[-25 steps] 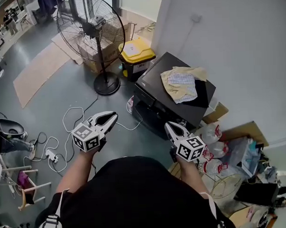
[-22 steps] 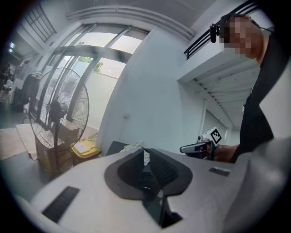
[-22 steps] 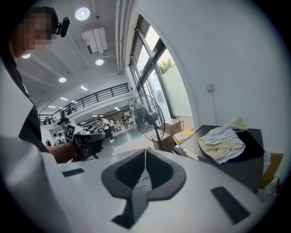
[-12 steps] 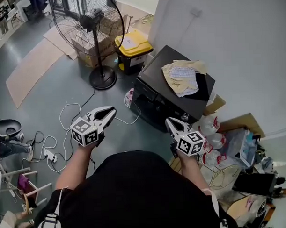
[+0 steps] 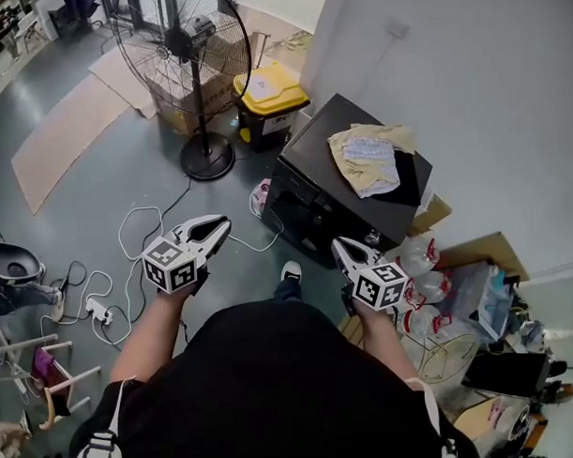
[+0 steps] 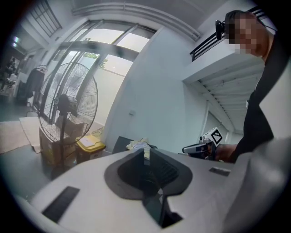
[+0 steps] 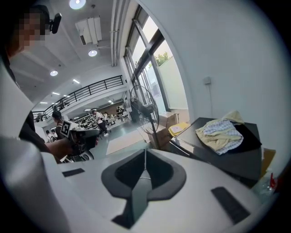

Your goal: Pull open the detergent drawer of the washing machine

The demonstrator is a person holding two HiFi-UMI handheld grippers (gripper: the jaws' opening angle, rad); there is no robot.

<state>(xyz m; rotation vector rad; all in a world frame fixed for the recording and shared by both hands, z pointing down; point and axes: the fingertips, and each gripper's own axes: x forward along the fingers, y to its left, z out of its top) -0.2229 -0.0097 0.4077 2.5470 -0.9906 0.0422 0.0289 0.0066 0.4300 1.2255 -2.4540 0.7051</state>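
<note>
My left gripper (image 5: 221, 226) and right gripper (image 5: 340, 250) both have their jaws pressed together with nothing between them, and both hang in the air touching nothing. By my judgement the task has barely begun: no reach, no grip, no pull yet.

The washing machine (image 5: 309, 208), a black box against the wall, stands just ahead of my right gripper and well off to the right of my left one. I cannot make out the detergent drawer on its dark front, and nothing sticks out there, so I take it as closed.

A heap of clothes (image 5: 367, 160) lies on the machine's top, clear of the front. Bottles (image 5: 421, 266) crowd just right of my right gripper. My shoe (image 5: 290, 270) is between the grippers. Cables (image 5: 141, 240) trail under my left gripper. Farther beyond it stand a fan (image 5: 181, 44) and a yellow-lidded bin (image 5: 273, 104). Nothing blocks the way to the machine's front.
</note>
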